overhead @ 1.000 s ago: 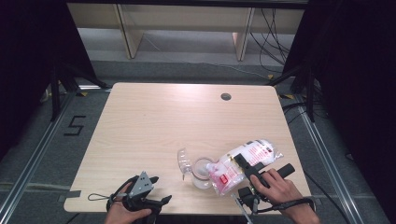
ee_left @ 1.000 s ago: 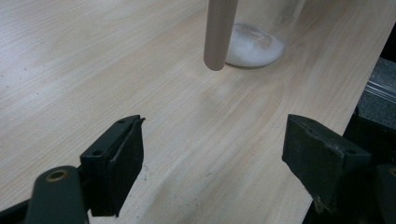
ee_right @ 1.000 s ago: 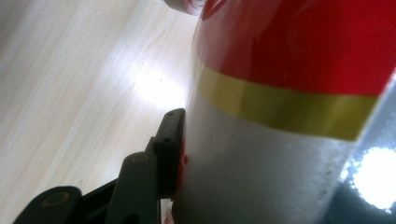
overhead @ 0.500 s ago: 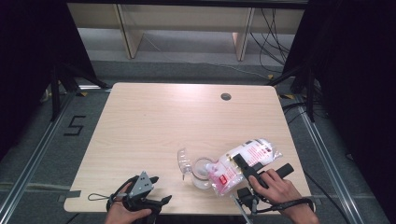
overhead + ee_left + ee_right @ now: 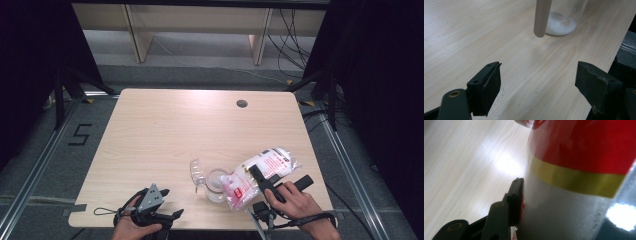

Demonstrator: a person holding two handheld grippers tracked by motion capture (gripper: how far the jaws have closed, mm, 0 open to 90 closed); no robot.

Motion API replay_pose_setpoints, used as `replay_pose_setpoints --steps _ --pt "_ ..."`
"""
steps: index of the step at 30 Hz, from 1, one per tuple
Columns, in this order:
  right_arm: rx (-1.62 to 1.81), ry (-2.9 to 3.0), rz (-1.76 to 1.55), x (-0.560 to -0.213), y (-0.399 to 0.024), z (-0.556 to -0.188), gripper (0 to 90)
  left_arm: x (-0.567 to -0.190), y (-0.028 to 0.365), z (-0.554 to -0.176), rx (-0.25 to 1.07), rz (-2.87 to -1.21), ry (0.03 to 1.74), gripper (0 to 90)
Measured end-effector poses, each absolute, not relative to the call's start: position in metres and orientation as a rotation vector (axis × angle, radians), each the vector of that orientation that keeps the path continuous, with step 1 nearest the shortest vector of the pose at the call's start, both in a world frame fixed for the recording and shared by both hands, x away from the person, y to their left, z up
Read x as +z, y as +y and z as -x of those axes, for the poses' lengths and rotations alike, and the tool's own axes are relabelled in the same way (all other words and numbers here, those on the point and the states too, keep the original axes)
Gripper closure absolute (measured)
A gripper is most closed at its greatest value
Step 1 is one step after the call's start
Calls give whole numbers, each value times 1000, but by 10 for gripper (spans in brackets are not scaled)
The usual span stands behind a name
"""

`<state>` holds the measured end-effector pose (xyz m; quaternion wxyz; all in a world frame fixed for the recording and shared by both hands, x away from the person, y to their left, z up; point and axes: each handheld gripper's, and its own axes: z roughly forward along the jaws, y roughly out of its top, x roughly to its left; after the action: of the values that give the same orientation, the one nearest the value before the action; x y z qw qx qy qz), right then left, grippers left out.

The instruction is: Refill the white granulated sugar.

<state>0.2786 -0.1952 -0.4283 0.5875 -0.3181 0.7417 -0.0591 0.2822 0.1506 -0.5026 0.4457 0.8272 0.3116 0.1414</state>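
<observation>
A clear plastic bag of white powder [image 5: 265,165] with red print lies tilted on the table, its low end over a clear jar [image 5: 216,184]. The jar's hinged lid [image 5: 196,172] stands open to the left. My right gripper [image 5: 260,181] is shut on the bag; in the right gripper view one black finger [image 5: 515,195] presses against the bag's red and gold band [image 5: 579,180]. My left gripper [image 5: 152,204] rests at the table's front edge, open and holding nothing. Past its wide-spread jaws, the left gripper view has the jar's base with white powder [image 5: 561,23] behind a blurred beige rod [image 5: 542,17].
The light wood table [image 5: 175,135] has a round cable hole [image 5: 242,103] near its far edge. Metal rails run along the floor on both sides, and a floor mark "5" [image 5: 80,135] sits to the left. Shelving legs stand beyond the table.
</observation>
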Motion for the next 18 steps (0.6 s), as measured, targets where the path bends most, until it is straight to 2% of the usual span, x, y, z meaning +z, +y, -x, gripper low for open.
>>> replay_pose_setpoints --steps 18 --pt "-84 1741 700 -431 -197 -278 594 -502 151 -282 353 -2060 770 202"
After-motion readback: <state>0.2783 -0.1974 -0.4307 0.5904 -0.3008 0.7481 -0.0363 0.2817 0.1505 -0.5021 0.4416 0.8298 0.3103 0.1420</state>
